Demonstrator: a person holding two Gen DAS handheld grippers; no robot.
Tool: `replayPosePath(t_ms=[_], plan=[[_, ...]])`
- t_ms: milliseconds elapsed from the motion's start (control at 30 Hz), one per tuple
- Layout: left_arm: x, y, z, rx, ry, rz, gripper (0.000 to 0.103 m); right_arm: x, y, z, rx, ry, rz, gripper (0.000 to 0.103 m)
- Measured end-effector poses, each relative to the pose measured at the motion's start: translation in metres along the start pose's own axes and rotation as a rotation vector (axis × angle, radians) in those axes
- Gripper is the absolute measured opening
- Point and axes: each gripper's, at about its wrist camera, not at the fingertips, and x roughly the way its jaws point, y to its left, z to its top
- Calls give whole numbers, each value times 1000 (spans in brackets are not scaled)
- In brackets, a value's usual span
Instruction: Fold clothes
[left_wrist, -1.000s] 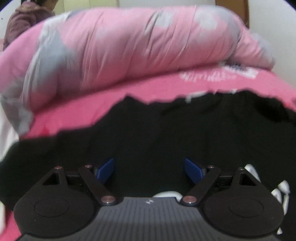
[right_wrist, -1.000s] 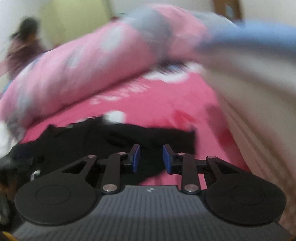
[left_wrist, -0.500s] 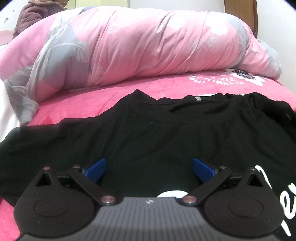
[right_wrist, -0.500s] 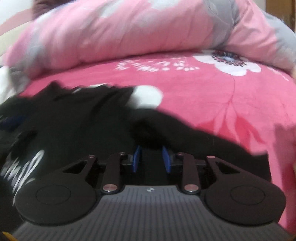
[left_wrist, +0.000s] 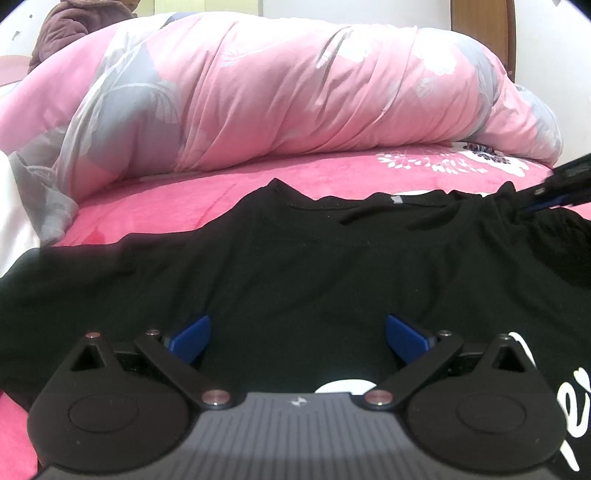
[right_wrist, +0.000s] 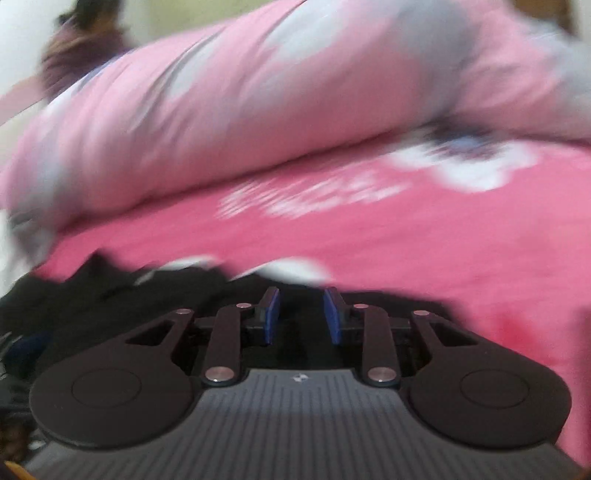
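Black T-shirt (left_wrist: 295, 266) on the bed

Spread out flat on pink bed (left_wrist: 177, 199), neck hole facing the far side, white letters showing on front, right shoulder bunched up.

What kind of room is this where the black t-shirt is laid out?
Most likely a bedroom. The black cotton t-shirt lies spread on a bed with a bright pink floral bedsheet, a rolled pink and grey floral quilt is piled behind it, and a brown wooden headboard stands against the wall.

left gripper (left_wrist: 297, 334): jaws spread wide, held low and level.
right gripper (right_wrist: 301, 315): jaws narrowly parted, nothing clearly gripped; view blurred.
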Motion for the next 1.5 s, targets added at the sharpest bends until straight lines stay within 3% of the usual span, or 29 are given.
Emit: replayPosePath(t_ms=[33,233,267,433,533,700,800,867,900,933,1067,1267,1333,1500], plan=[[0,0,0,-2,0,-2,101,2,-2,2,9,0,-33,25],[2,3,-2,-18,-4,-14,101,-14,-30,13,76,-107,-435,28],[2,3,-2,-19,-4,-15,101,-28,-31,10,74,-123,-449,28],[2,4,-2,-24,-4,-19,101,-102,-26,-41,118,-145,-444,32],[2,5,-2,-25,-4,-20,101,-125,-37,-75,181,-129,-459,32],[3,5,-2,-27,-4,-21,101,-124,-70,-104,405,-138,-383,32],[3,5,-2,-30,-4,-23,102,-113,-74,-108,442,-155,-317,32],[3,6,-2,-32,-4,-24,102,-103,-74,-110,442,-149,-328,26],[3,6,-2,-32,-3,-25,102,-101,-73,-111,438,-155,-347,12],[3,6,-2,-33,-4,-25,102,-104,-72,-113,443,-171,-366,8],[3,6,-2,-36,-5,-28,102,-121,-65,-122,479,-247,-431,5],[3,7,-2,-40,-6,-30,102,-121,-76,-132,577,-256,-415,5],[3,7,-2,-41,-6,-31,102,-127,-73,-130,567,-279,-406,5],[3,8,-2,-41,-6,-31,102,-142,-8,-106,170,-326,-333,5]])
